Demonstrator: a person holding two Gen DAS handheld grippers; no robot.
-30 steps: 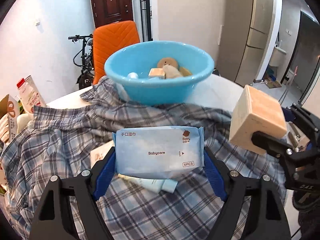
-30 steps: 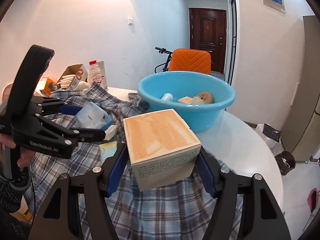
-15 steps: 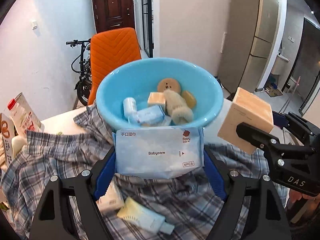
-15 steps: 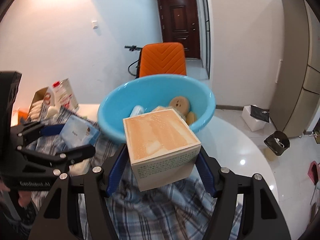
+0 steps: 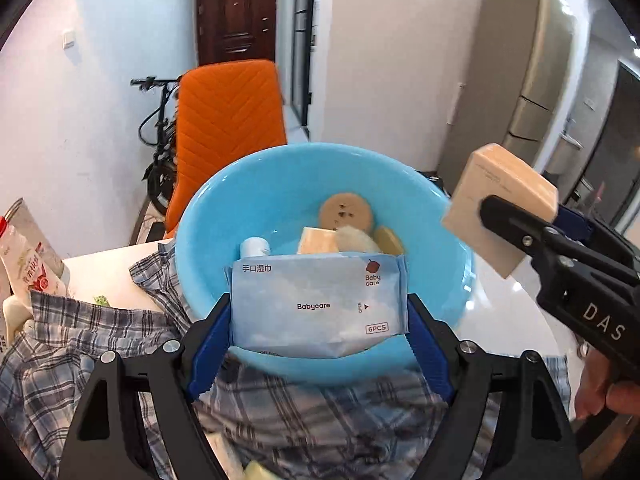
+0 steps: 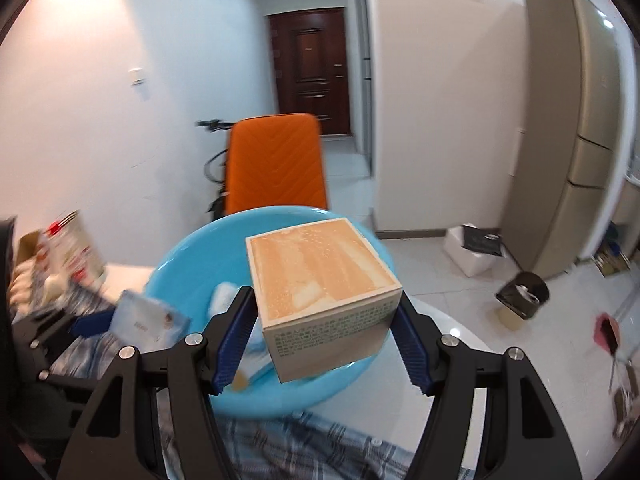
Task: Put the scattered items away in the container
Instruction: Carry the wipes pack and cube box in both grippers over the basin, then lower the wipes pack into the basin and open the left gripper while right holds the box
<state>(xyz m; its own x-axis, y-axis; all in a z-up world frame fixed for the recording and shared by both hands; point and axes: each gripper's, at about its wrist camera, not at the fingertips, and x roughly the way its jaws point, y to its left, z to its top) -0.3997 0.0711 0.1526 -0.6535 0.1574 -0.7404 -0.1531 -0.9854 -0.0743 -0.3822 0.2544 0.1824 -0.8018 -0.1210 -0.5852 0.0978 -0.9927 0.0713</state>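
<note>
My left gripper (image 5: pixel 319 312) is shut on a pale blue pack of wet wipes (image 5: pixel 316 304), held over the near rim of the blue basin (image 5: pixel 208 216). The basin holds a round wooden brush, a small white bottle, a soap bar and other small items. My right gripper (image 6: pixel 324 328) is shut on a tan cardboard box (image 6: pixel 320 280), held above the basin (image 6: pixel 176 256). In the left wrist view the box (image 5: pixel 496 200) hangs at the basin's right rim. In the right wrist view the wipes pack (image 6: pixel 150 320) shows at the left.
A plaid shirt (image 5: pixel 60 360) covers the white table (image 5: pixel 520 300) in front of the basin. An orange chair (image 5: pixel 232 120) and a bicycle stand behind it. Cartons (image 5: pixel 28 256) sit at the table's left edge. A person's hand (image 5: pixel 608 392) grips the right tool.
Both grippers have moved forward to the basin with their loads; the wipes pack and the box, which were over the shirt, now hang over the basin's rim.
</note>
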